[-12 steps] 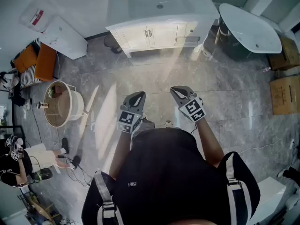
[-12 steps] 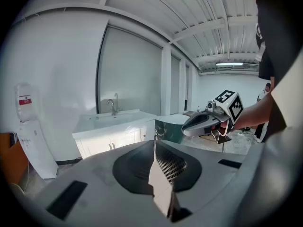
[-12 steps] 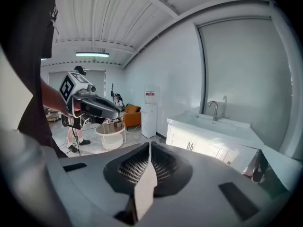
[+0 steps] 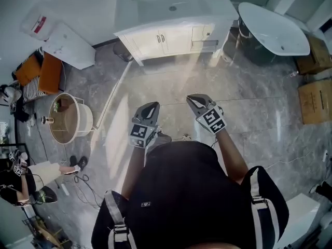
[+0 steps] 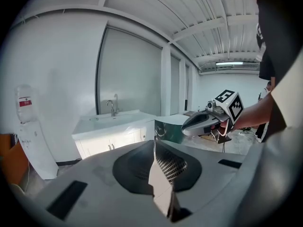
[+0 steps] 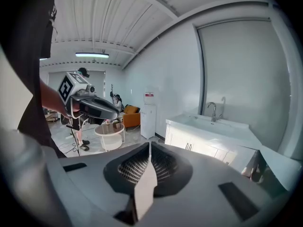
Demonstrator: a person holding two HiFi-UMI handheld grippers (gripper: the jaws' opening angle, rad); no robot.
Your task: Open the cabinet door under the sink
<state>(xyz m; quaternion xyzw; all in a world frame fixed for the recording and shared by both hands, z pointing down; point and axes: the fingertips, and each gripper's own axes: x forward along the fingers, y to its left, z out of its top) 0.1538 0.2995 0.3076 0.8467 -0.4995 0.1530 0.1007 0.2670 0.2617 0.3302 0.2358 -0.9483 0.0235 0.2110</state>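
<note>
At the left edge of the floor, a round side table (image 4: 78, 119) and loose cables (image 4: 82, 179) lie well apart from the person's line to the vanity, so they look like little threat. The left gripper (image 4: 151, 107) is held out in front of the body with its jaws pressed together on nothing. The right gripper (image 4: 193, 99) beside it is likewise closed and empty. The cabinet doors (image 4: 155, 41) under the sink (image 4: 173, 5) are shut; they stand at the far edge of the floor against the wall, well apart from both grippers. The likely trouble lies in the approach: a gripper arriving with its jaws not yet parted would bump the panel instead of taking a handle. The two slim handles (image 4: 162, 37) sit just beside each other at the seam, so a careless close could catch both or slip off. The smaller fronts (image 4: 202, 32) to the right could be mistaken for the door, and the bathtub (image 4: 272, 30) near the vanity's right end crowds that side.
</note>
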